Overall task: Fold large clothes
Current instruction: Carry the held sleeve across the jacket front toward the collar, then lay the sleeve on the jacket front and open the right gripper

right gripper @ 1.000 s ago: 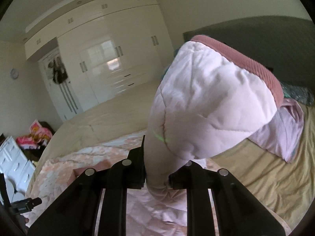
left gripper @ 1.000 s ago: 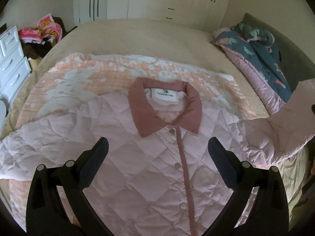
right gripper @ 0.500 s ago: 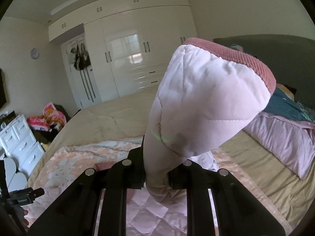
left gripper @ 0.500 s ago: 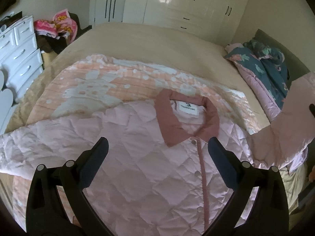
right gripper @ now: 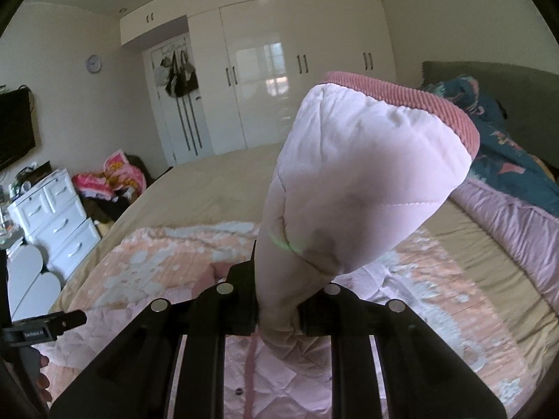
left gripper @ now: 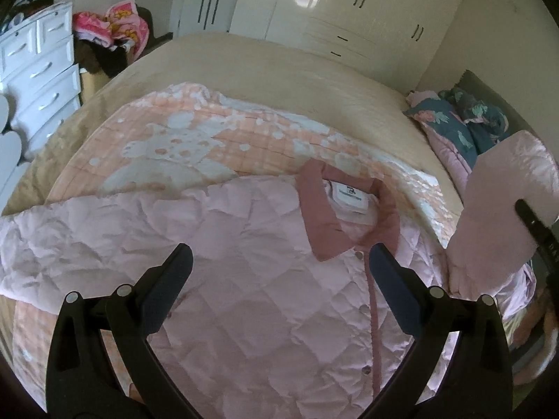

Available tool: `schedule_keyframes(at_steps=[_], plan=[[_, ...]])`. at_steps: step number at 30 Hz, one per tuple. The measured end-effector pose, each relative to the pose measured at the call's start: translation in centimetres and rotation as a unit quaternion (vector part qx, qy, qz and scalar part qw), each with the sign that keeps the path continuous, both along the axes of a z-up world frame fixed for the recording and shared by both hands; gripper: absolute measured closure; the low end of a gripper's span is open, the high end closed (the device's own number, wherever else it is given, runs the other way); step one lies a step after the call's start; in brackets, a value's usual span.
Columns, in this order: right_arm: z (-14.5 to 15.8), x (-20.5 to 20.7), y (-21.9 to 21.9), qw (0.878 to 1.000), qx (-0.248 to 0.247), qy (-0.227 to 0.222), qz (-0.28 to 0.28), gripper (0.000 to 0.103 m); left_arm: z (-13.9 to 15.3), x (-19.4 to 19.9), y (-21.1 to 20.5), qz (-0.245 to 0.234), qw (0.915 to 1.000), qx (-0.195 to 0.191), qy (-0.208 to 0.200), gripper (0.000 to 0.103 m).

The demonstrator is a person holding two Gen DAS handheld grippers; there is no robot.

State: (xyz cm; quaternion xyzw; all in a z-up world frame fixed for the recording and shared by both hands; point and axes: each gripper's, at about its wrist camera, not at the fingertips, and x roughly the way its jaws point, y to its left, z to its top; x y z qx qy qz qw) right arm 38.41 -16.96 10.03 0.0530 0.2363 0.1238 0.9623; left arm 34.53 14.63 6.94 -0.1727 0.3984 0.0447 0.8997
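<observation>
The pale pink quilted jacket [left gripper: 244,279] is spread buttoned-up on the bed [left gripper: 279,70], its sleeve [right gripper: 349,181] clamped and lifted by the right tool [right gripper: 279,317] at the headboard-side edge, while the left tool [left gripper: 279,272] is held released over the chest.

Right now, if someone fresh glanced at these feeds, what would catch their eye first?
First, the pink quilted sleeve with its ribbed rose cuff, filling the right wrist view, pinched in the shut right tool and lifted above the bed. Then the jacket spread button-side up on the peach blanket, rose collar near centre, beneath the open, empty left tool.
</observation>
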Motion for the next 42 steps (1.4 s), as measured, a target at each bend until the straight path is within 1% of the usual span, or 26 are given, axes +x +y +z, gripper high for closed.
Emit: schedule_keyframes(at_steps=[5, 8, 13, 21, 23, 26, 29, 31, 36, 37, 39, 41, 42], plan=[[-2.3, 0.2, 2.6, 1.0, -0.003, 0.019, 0.021, 0.087, -0.6, -0.2, 0.9, 0.008, 0.9999, -0.012, 0.001, 0.008], [-4.1, 0.2, 4.1, 0.999, -0.003, 0.036, 0.033, 0.087, -0.9, -0.4, 1.3, 0.011, 0.9998, -0.014, 0.002, 0.008], [-7.1, 0.4, 6.1, 0.997, -0.009, 0.057, 0.046, 0.087, -1.8, -0.4, 1.9, 0.013, 0.9995, -0.03, 0.006, 0.008], [-11.5, 1.1, 7.8, 0.993, -0.011, 0.103, 0.063, 0.086, -3.4, -0.2, 2.2, 0.006, 0.9984, -0.055, 0.012, 0.008], [-12.7, 1.2, 8.2, 0.99, -0.006, 0.121, 0.071, 0.084, -3.8, -0.1, 2.1, 0.003, 0.9978, -0.065, 0.014, 0.008], [-14.1, 1.0, 9.3, 0.987, -0.011, 0.135, 0.086, 0.082, -4.2, 0.0, 1.8, -0.001, 0.9971, -0.074, 0.017, 0.008], [-15.1, 0.5, 10.8, 0.983, -0.019, 0.147, 0.107, 0.077, -4.4, 0.0, 1.6, -0.005, 0.9963, -0.083, 0.019, 0.008], [-15.7, 0.1, 11.8, 0.981, -0.03, 0.15, 0.118, 0.071, -4.4, -0.1, 1.6, -0.004, 0.9958, -0.09, 0.019, 0.008], [-17.6, -0.8, 14.7, 0.973, -0.058, 0.172, 0.145, 0.06, -4.1, -0.2, 1.7, -0.001, 0.9958, -0.09, 0.018, 0.008], [-18.0, -1.1, 15.2, 0.97, -0.066, 0.177, 0.151, 0.055, -4.1, -0.2, 1.7, 0.0, 0.9958, -0.089, 0.019, 0.008], [-18.4, -1.5, 15.8, 0.967, -0.079, 0.181, 0.159, 0.052, -4.3, -0.3, 1.8, 0.002, 0.9957, -0.089, 0.023, 0.008], [-18.4, -2.0, 15.9, 0.964, -0.084, 0.184, 0.172, 0.045, -4.5, -0.3, 1.8, 0.004, 0.9955, -0.091, 0.028, 0.008], [-18.2, -2.1, 15.7, 0.963, -0.08, 0.188, 0.178, 0.036, -4.7, -0.3, 1.8, 0.006, 0.9954, -0.091, 0.031, 0.008]])
